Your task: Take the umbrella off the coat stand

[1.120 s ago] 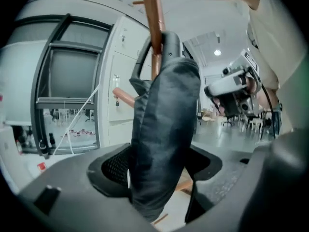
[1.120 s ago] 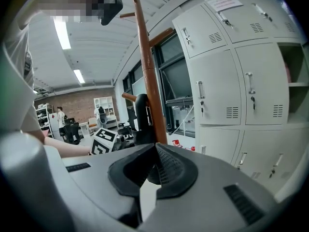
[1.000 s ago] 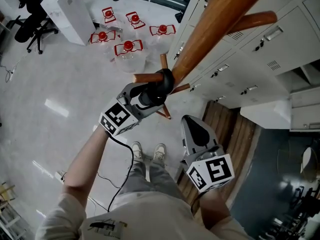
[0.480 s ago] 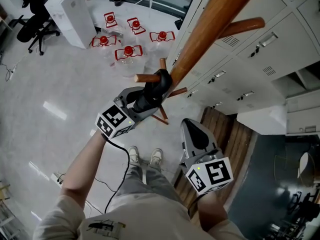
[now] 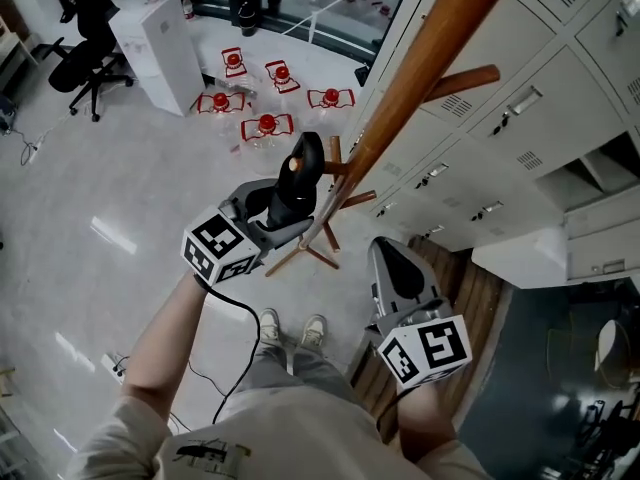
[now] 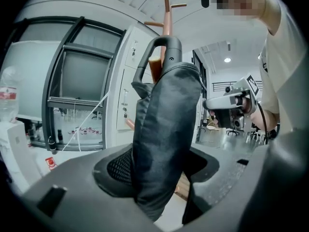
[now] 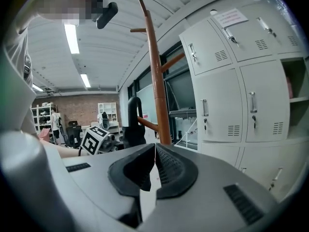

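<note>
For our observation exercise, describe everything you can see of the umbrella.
The umbrella is black and folded, its glossy fabric bunched in creases, with a curved hook handle on top bearing an orange spot. It stands nearly upright, clamped low down between the fingers of the left gripper, close beside the wooden coat stand.

The umbrella point(image 5: 298, 180) is just left of the coat stand point(image 5: 425, 63), lockers point(image 5: 530, 118) to its right.
</note>
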The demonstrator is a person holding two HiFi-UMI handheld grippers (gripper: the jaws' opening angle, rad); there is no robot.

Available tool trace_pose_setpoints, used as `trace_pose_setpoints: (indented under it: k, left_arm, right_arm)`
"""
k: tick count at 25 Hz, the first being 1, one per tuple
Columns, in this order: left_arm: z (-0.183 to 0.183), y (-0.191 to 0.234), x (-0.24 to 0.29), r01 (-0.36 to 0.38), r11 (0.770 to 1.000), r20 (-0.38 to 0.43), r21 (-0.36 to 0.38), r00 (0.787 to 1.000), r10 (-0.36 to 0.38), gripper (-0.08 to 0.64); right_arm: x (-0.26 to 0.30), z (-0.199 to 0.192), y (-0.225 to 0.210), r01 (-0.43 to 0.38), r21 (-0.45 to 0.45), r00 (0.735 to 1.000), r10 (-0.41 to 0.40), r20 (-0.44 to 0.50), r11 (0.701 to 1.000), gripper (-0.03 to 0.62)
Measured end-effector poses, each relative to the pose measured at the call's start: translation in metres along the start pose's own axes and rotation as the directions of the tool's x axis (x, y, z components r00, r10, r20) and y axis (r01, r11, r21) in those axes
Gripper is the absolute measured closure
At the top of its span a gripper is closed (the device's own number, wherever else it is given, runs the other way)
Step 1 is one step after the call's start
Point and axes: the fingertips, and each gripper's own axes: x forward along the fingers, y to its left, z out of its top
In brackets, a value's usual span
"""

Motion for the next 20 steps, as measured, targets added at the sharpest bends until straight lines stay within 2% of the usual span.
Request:
trace_pose_setpoints:
  k: [11,16,20]
  left_arm:
    - [0.065,-0.007,-0.077,-0.109,0.994,0.030,0.025,0.994,0.109,0.273]
    - [0.104,-0.010,-0.115,-0.184,0.983,0.102,0.003,0.978,0.183,0.273]
    - [0.135,-0.023,-0.144,-0.200,0.979,0.133,0.042,0.972,0.193,0.273]
  right_arm:
    - [-0.013,0.075,0.013,0.000,-0.068,0.989,0.010,0.146,0.998,0.584]
    - [-0.025,0.115,0.025,-0.026,-0.109,0.973,0.050,0.226,0.994,0.584]
    - [-0.039,0.150,0.038,-0.040,-0.150,0.952,0.083,0.294,0.988,0.584]
